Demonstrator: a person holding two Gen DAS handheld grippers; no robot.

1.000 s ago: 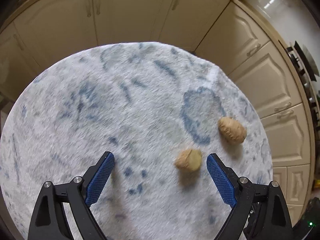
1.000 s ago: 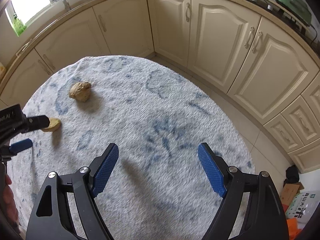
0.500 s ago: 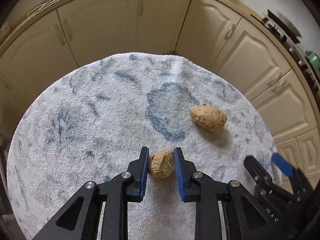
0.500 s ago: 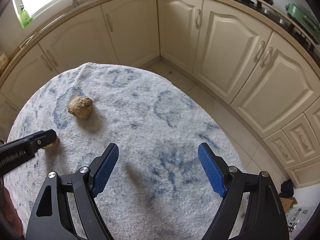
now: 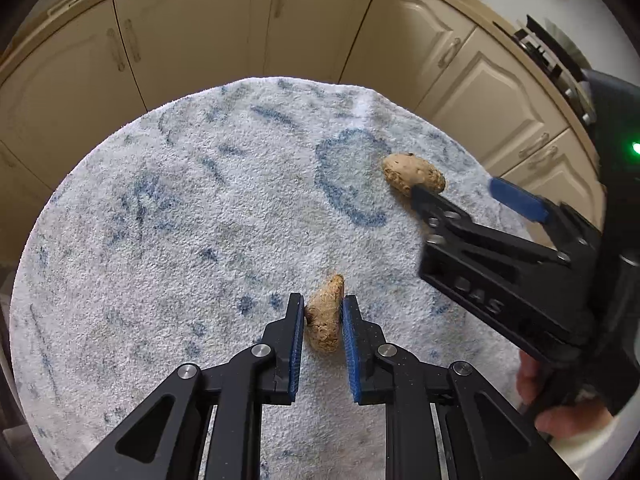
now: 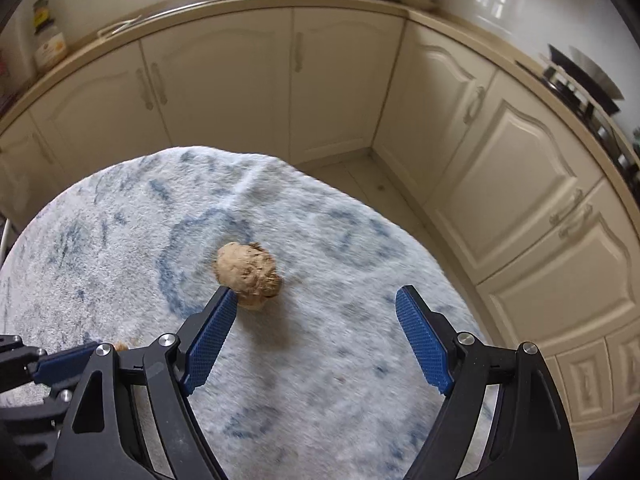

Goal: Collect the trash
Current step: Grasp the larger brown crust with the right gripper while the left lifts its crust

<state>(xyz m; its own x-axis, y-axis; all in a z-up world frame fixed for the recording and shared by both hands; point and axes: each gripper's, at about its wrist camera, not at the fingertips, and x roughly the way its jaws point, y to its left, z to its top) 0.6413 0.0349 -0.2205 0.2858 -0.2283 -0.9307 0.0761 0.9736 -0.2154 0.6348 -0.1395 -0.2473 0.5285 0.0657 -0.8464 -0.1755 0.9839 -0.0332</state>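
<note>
The left gripper [image 5: 323,322] has its blue pads [image 5: 297,344] pressed narrow on a small brown lump [image 5: 325,318] of trash, which stands on end between them with its tip poking out past the fingertips toward twelve o'clock. It sits over a round table covered by a white towel [image 5: 192,216] with blue blotches, and whether the lump is lifted clear of the towel or resting on it I cannot tell. A second, larger brown lump [image 5: 412,174] lies on the towel at about two o'clock from the held one, well apart from it, just beside a blue ring-shaped mark. In the left wrist view the right gripper [image 5: 472,196] reaches in from three o'clock, and one black fingertip overlaps the near edge of that larger lump. In the right wrist view the right gripper [image 6: 316,300] has its fingers spread wide and grips nothing; the larger lump [image 6: 248,274] sits at about eleven o'clock from the middle of the gap, close against the tip of the left-hand finger [image 6: 210,338], though contact cannot be made out, and well away from the other finger. The left gripper [image 6: 60,362] shows at eight o'clock in that view, with a sliver of the small lump beside it. Part of a hand [image 5: 560,420] shows at four o'clock in the left wrist view. Cream cabinets [image 6: 332,80] curve around behind the table.
</note>
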